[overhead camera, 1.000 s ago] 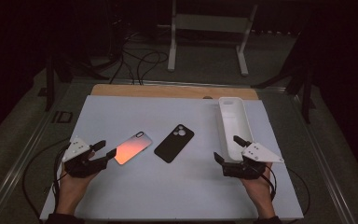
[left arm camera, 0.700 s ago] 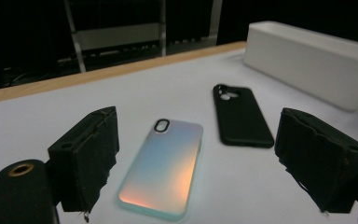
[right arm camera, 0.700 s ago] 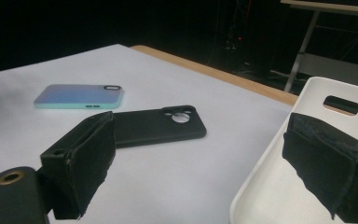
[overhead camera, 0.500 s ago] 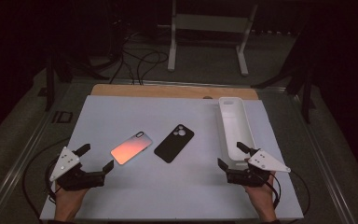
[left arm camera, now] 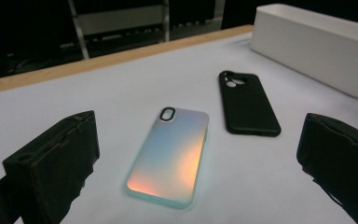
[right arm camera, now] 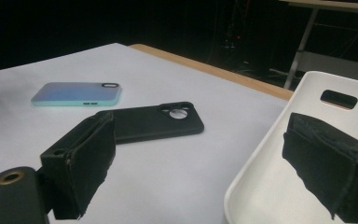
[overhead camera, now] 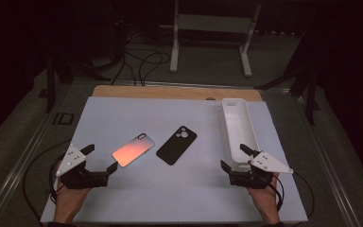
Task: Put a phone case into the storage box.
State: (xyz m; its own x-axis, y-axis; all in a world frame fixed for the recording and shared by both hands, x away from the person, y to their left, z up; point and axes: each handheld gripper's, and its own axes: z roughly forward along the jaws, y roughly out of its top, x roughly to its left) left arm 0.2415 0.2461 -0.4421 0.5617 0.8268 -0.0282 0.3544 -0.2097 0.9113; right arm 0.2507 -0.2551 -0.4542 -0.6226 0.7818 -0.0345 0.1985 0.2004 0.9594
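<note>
The left gripper [overhead camera: 99, 158] is resting low at the near left of the white table [overhead camera: 137, 111], its jaws having just been opening and now standing wide with nothing between them. Just beyond them the iridescent phone case [left arm camera: 170, 154] is lying flat, back up, with the black phone case [left arm camera: 248, 103] beside it. The right gripper [overhead camera: 233, 158] is holding its jaws spread, empty, at the near end of the white tray [overhead camera: 235, 124].

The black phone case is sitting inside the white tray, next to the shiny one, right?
Not quite. The black phone case lies on the white table, outside the white tray. It is beside the shiny case, as the high view shows.
</note>
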